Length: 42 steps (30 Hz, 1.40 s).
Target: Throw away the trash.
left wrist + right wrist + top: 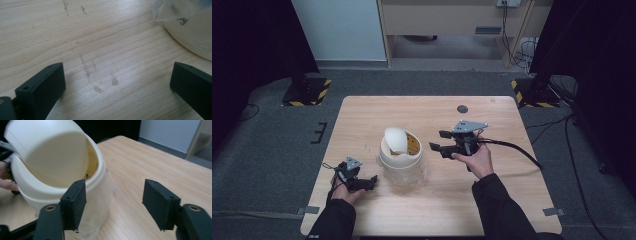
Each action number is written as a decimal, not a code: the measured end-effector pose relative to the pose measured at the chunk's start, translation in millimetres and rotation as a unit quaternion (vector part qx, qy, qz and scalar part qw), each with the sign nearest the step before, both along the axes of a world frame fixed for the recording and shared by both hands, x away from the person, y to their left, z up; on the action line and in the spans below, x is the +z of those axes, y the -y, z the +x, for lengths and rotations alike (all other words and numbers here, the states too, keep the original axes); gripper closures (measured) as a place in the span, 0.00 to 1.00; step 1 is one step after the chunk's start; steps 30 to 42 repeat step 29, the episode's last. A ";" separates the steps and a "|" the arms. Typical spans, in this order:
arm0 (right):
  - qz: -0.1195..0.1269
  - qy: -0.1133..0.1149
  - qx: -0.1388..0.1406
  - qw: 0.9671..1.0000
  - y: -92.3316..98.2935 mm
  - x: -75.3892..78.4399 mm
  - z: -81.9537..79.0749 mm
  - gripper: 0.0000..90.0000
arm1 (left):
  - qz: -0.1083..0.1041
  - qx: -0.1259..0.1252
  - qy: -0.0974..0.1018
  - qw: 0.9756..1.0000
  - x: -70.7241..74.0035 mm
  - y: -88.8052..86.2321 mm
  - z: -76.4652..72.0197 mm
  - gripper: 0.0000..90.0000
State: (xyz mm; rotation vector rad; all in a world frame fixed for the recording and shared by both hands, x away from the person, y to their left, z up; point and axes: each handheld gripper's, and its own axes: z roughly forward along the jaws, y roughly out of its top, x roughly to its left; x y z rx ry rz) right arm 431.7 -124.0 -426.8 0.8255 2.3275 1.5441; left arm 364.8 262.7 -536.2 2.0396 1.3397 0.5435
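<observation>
A small cream bin (400, 150) with a tilted swing lid and a clear plastic liner stands in the middle of the wooden table (492, 200). My right gripper (437, 140) hovers just right of it, jaws open and pointing at it. In the right gripper view the bin (57, 170) sits behind the left jaw, and nothing lies between the jaws of the right gripper (115, 195). My left gripper (372, 181) rests low at the bin's front left. Its view shows the left gripper (116, 75) open over bare wood, with the bin's wall (190, 32) at the upper right.
A dark round mark (462, 108) sits near the table's far edge. The right gripper's black cable (517, 150) trails off to the right. Two stand bases with yellow-black stripes (307, 90) (532, 92) flank the far corners on the floor.
</observation>
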 end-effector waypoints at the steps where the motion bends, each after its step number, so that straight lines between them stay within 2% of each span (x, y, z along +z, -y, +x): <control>1: -0.009 -0.004 -0.012 1.000 7.6 -6.8 -2.0 0.35 | 0.000 0.000 0.000 1.000 0.0 0.0 0.0 0.00; 4: -0.032 -0.014 -0.023 0.999 18.8 -18.0 -6.1 0.32 | 0.000 0.000 0.000 1.000 0.0 0.0 0.0 0.00; 5: -0.032 -0.014 -0.023 0.999 18.8 -18.0 -6.1 0.32 | 0.000 0.000 0.000 1.000 0.0 0.0 0.0 0.00; 7: -0.058 -0.031 -0.040 0.997 31.7 -29.9 -11.0 0.28 | 0.000 0.000 0.000 1.000 0.0 0.0 0.0 0.00; 9: -0.066 -0.034 -0.048 0.996 36.5 -33.8 -12.5 0.27 | 0.000 0.000 0.000 1.000 0.0 0.0 0.0 0.00; 10: -0.081 -0.041 -0.055 0.994 47.0 -41.3 -15.5 0.26 | 0.000 0.000 0.000 1.000 0.0 0.0 0.0 0.00; 11: -0.081 -0.041 -0.055 0.994 47.0 -41.3 -15.5 0.26 | 0.000 0.000 0.000 1.000 0.0 0.0 0.0 0.00; 13: -0.088 -0.050 -0.064 0.993 57.6 -48.9 -19.0 0.25 | 0.000 0.000 0.000 1.000 0.0 0.0 0.0 0.00; 14: -0.096 -0.059 -0.072 0.991 68.8 -55.6 -22.2 0.24 | 0.000 0.000 0.000 1.000 0.0 0.0 0.0 0.00; 15: -0.096 -0.059 -0.072 0.991 68.8 -55.6 -22.2 0.24 | 0.000 0.000 0.000 1.000 0.0 0.0 0.0 0.00; 16: -0.101 -0.070 -0.085 0.989 79.2 -60.7 -25.2 0.24 | 0.000 0.000 0.000 1.000 0.0 0.0 0.0 0.00; 18: -0.104 -0.073 -0.089 0.988 84.6 -62.7 -26.1 0.23 | 0.000 0.000 0.000 1.000 0.0 0.0 0.0 0.00; 20: -0.102 -0.081 -0.108 0.986 98.5 -68.7 -28.7 0.21 | 0.000 0.000 0.000 1.000 0.0 0.1 -0.1 0.00; 24: -0.120 -0.094 -0.132 0.980 114.9 -78.0 -31.7 0.20 | 0.000 0.000 0.000 1.000 0.0 0.1 -0.1 0.00; 25: -0.120 -0.094 -0.132 0.980 114.9 -78.0 -31.7 0.20 | 0.000 0.000 0.000 1.000 0.0 0.1 -0.1 0.00; 26: -0.140 -0.097 -0.140 0.975 121.0 -82.5 -32.1 0.19 | 0.000 0.000 0.000 1.000 0.0 0.1 -0.1 0.00; 28: -0.153 -0.096 -0.149 0.972 126.0 -86.0 -31.7 0.17 | 0.000 0.000 0.000 1.000 0.0 0.1 -0.1 0.00; 42: -0.153 -0.096 -0.149 0.972 126.0 -86.0 -31.7 0.17 | 0.000 0.000 0.000 1.000 0.0 0.1 -0.1 0.00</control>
